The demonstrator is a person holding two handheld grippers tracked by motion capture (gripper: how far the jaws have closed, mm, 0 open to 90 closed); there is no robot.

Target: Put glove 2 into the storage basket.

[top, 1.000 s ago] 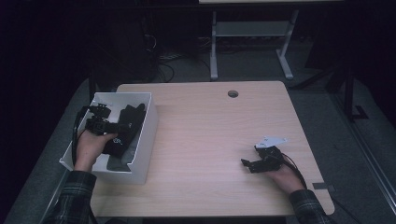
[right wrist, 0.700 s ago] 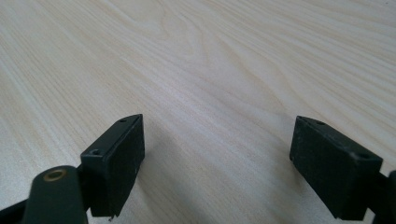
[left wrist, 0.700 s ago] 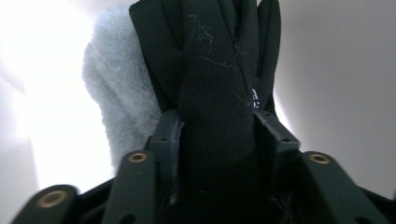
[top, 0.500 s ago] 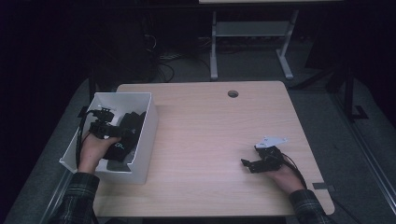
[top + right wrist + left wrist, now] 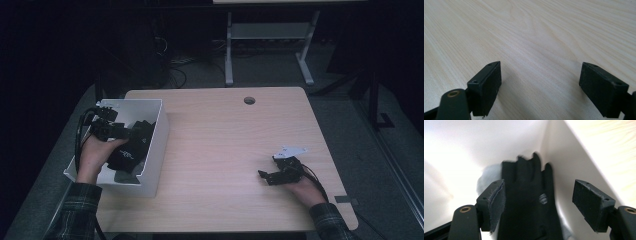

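Change since earlier: the left gripper (image 5: 131,132) is sitting further toward the near end of the white box (image 5: 159,131) than a second ago, while the right gripper (image 5: 266,176) is keeping its place on the worktop (image 5: 225,145).
Left gripper: its jaws are standing apart, released, one on each side of the black glove (image 5: 529,202) and not yet pressing it.
Right gripper: it is resting released on bare wood, holding nothing.
Glove position: it is lying inside the box, fingers pointing away from the gripper, close against the box's inner wall, over something pale grey (image 5: 484,178).
Handling: it is looking light, soft and limp, so it is likely going to sag and drape when lifted.
Where to hold: pinching across the palm or cuff is seeming safest, catching enough fabric that it is not slipping free.
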